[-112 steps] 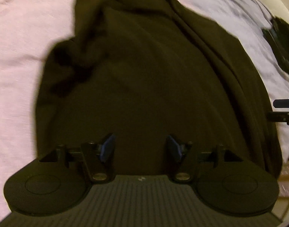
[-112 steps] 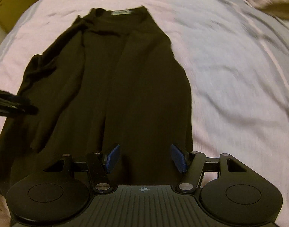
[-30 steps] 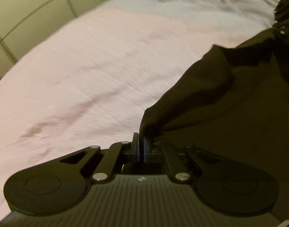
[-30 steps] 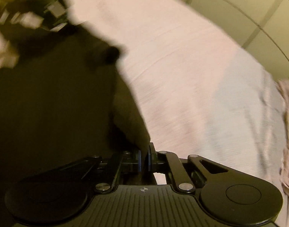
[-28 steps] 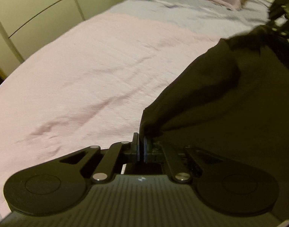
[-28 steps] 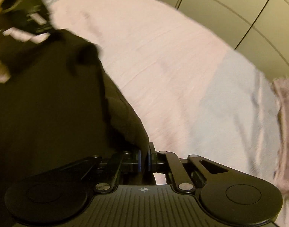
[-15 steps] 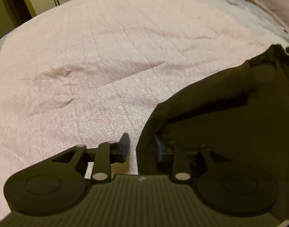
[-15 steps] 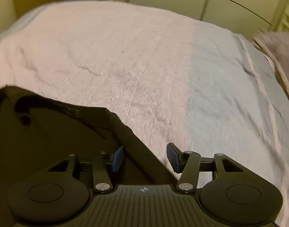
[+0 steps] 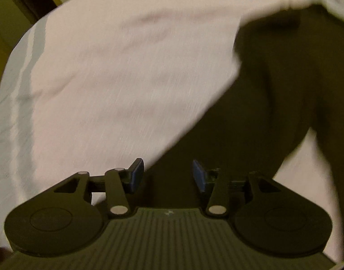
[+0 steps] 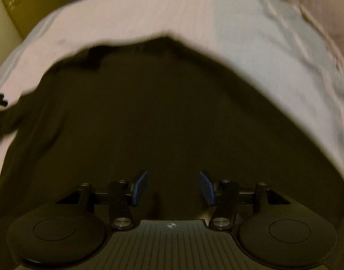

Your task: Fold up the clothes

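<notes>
Left gripper (image 9: 167,174) spread wide, gripping nothing, low in frame over dark garment (image 9: 284,94) edge. Right gripper (image 10: 173,187) likewise wide, empty, above garment on pale bedspread (image 10: 250,33).

Left gripper (image 9: 167,172) has its fingers spread apart, gripping nothing; right gripper (image 10: 173,187) likewise.

My left gripper (image 9: 168,175) is matte black, with two round discs flanking a ribbed centre plate that bears a small white mark. Silver screws cap the pivots of its two linkage arms, and the fingers (image 9: 135,175) end in blue pads. My right gripper (image 10: 173,187) is built the same: black discs, ribbed plate with a crosshair mark, silver screws, blue pads.
</notes>
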Motion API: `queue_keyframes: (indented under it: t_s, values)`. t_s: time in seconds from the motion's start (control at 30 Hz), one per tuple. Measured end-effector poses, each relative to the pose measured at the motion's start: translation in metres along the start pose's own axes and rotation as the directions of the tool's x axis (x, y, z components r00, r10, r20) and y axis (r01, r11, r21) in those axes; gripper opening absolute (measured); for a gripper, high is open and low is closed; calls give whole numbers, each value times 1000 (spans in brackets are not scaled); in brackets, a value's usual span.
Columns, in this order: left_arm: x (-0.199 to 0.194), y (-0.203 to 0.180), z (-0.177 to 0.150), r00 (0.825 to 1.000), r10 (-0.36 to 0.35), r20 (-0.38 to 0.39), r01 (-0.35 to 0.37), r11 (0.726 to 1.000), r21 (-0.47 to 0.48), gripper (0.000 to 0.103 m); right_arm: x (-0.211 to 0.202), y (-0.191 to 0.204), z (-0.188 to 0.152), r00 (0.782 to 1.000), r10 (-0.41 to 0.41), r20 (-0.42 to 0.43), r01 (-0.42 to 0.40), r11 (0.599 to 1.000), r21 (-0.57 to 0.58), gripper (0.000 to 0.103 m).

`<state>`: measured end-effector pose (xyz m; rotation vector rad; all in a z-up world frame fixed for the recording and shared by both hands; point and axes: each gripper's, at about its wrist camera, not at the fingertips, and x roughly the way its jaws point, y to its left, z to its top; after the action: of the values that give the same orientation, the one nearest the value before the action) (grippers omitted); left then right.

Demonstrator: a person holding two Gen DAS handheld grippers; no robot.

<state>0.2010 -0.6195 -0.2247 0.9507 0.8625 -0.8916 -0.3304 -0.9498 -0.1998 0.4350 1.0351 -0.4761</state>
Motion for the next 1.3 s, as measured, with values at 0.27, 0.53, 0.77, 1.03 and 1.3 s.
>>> queue_keyframes:
  t_s: [0.27, 0.53, 0.77, 1.03, 1.3]
  values:
    - [21, 43, -50, 996, 85, -21, -83, 993, 83, 43, -22, 39, -77, 990, -40, -132, 45, 998, 34, 55]
    - [29, 76, -66, 999, -18, -39, 23, 992, 120, 0, -43, 75, -134, 973, -88, -213, 105, 992, 70, 56]
    - [8, 171, -111, 972, 205, -116, -212, 976, -53, 0, -58, 102, -148, 970, -137, -203, 158, 983, 90, 59]
    - [-50, 120, -150, 1000, -20, 12, 21, 999, -34, 31, -71, 81, -172, 965, -125, -232, 166, 972, 164, 69]
    - [-115, -30, -193, 911, -409, 48, 412, 902, -132, 44, -79, 50, -208, 962, -35, -271, 120, 945, 305, 73]
